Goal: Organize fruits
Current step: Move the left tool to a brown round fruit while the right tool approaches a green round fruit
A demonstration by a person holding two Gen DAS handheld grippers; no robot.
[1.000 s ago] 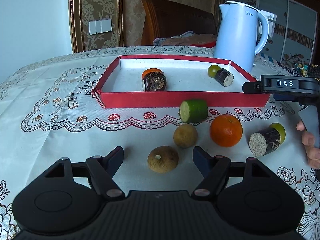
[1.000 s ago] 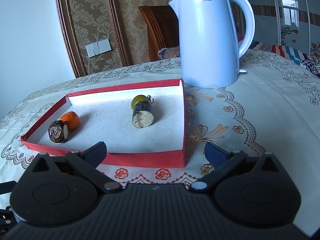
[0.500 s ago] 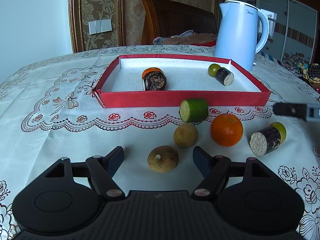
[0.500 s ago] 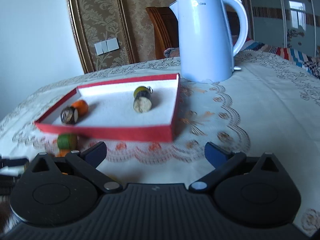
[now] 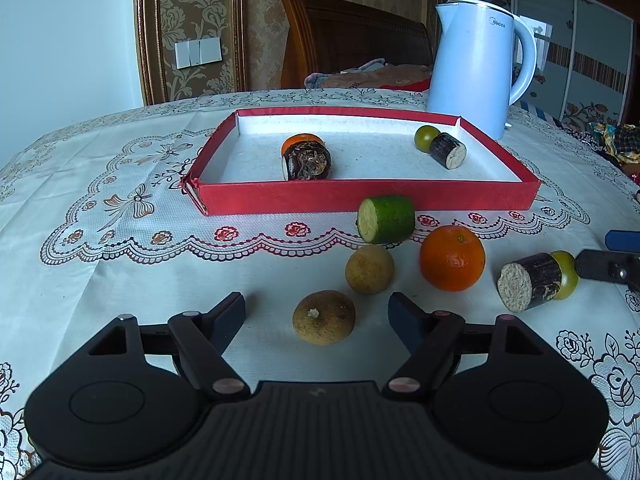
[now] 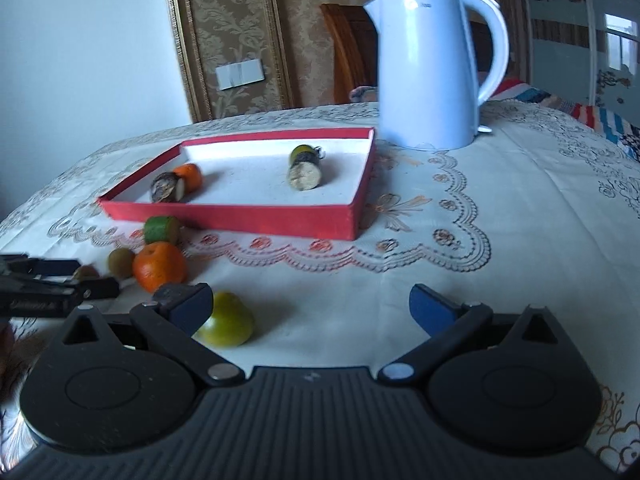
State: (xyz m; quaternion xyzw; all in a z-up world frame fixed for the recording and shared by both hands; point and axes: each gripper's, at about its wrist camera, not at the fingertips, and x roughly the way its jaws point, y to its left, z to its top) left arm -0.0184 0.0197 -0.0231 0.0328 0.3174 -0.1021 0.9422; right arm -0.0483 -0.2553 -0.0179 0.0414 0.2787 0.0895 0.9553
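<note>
A red tray [image 5: 360, 198] [image 6: 248, 220] holds a small orange with a dark stub and a green fruit with a cane piece [image 5: 448, 150]. In front of it lie a green cut piece [image 5: 386, 219], an orange [image 5: 452, 258] [image 6: 159, 266], two brown round fruits [image 5: 324, 317] [image 5: 369, 269], and a cane piece with a green fruit [image 5: 530, 281] [image 6: 226, 325]. My left gripper [image 5: 320, 316] is open around the near brown fruit. My right gripper [image 6: 312, 306] is open, its left finger beside the green fruit; its tips show in the left wrist view [image 5: 608, 258].
A light blue kettle [image 5: 478, 68] [image 6: 430, 68] stands behind the tray's right corner. The table carries a lace cloth [image 5: 120, 248]. A wooden chair back [image 5: 344, 40] stands beyond the far edge.
My right gripper has swung left and pulled back low from over the tray to the loose fruit. The left gripper has stayed still.
</note>
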